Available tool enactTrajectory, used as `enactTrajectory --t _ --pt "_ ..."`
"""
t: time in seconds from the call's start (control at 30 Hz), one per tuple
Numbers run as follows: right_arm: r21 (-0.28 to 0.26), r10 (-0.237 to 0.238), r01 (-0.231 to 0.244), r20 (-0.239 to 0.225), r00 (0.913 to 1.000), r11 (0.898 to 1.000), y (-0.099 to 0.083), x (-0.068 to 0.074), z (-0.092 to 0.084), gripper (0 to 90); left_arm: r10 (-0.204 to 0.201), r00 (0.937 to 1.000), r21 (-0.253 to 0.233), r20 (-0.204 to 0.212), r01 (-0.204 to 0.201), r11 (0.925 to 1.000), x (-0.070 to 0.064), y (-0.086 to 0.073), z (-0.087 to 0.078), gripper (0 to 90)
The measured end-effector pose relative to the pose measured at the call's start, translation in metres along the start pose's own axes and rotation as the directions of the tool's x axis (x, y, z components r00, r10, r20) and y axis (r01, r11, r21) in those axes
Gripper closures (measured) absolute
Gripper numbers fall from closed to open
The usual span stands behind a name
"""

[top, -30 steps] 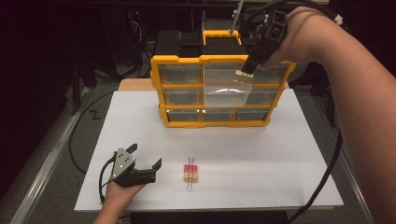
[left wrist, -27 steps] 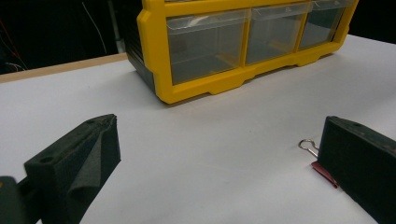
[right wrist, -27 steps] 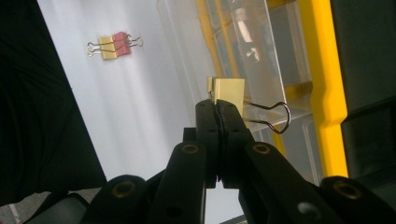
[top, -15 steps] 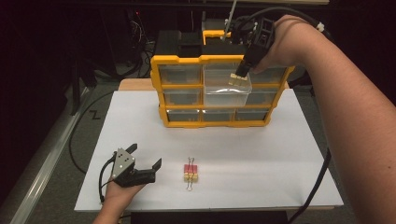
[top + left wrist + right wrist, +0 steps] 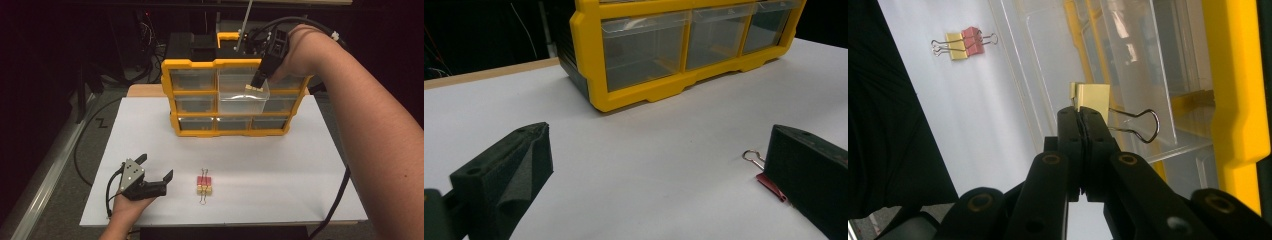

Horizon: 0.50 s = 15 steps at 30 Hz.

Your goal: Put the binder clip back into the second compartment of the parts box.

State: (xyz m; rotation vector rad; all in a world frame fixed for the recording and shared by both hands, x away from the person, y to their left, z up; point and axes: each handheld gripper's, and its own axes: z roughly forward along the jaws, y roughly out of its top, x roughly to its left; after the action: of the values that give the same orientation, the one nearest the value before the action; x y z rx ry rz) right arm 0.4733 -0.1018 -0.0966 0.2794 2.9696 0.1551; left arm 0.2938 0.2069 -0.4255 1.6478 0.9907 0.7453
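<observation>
High view, nine drawers (image 5: 242, 101), two binder clips (image 5: 203, 185) on table (image 5: 300, 165).

In the left gripper view, the near finger (image 5: 809, 180) hid most of the binder clips (image 5: 769, 181); the organizer's (image 5: 684, 50) top was cut off.

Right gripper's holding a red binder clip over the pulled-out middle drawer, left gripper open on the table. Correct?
Not quite: the binder clip pinched by the right gripper is yellow, as the right gripper view shows. It is over the pulled-out middle drawer, and the left gripper rests open on the table.
</observation>
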Motion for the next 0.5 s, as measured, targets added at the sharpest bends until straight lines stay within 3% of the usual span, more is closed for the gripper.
enactTrajectory --t 0.37,0.5 --pt "-0.006 0.010 -0.010 0.003 0.9999 1.000 -0.0004 -0.0013 0.0008 89.6 -0.004 1.0000 -0.005 -0.004 0.004 1.0000 0.0006 0.0001 -0.0006 0.4" --pt "-0.037 0.020 -0.020 -0.005 0.9998 0.999 -0.0015 -0.0004 -0.0021 81.3 -0.001 1.0000 -0.003 -0.001 0.001 1.0000 0.0004 0.0002 -0.0006 0.4"
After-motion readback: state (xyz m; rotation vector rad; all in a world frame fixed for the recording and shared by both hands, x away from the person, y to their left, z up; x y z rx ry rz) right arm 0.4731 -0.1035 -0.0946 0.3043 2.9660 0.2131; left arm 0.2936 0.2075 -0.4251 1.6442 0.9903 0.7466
